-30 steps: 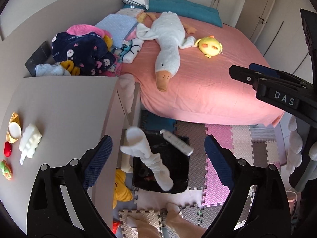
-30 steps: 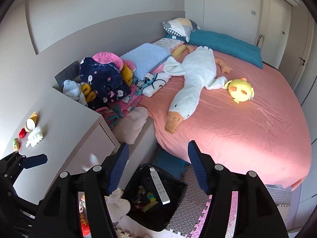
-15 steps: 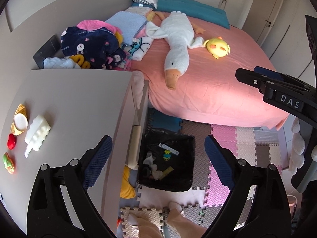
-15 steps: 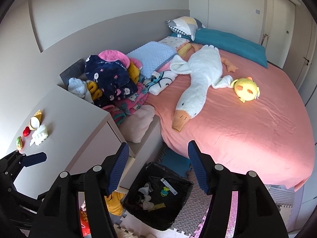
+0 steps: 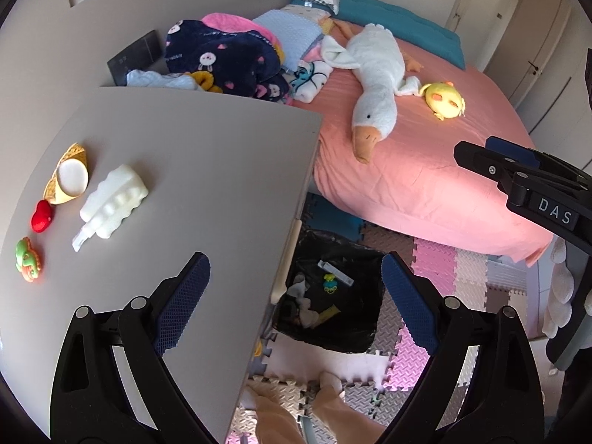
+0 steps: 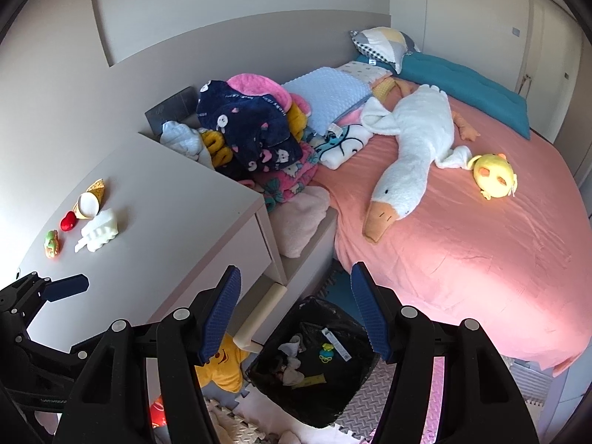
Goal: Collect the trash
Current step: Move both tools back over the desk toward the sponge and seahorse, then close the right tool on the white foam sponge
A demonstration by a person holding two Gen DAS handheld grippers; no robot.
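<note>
Both claws shifted toward the tabletop (image 5: 177, 155) since a second ago; white trash then mid-air now lies in the black bin (image 5: 333, 296). Left claw (image 5: 296, 299) wide, empty, over the tabletop edge and bin. Right claw (image 6: 296, 314) wide, empty, above the bin. White bottle (image 5: 111, 203), cone-shaped piece (image 5: 70, 174), red piece (image 5: 41, 215), green-orange piece (image 5: 27, 259) lie on the tabletop's left. Goose plush (image 6: 410, 151) lies on the pink bed (image 6: 462, 259).
</note>
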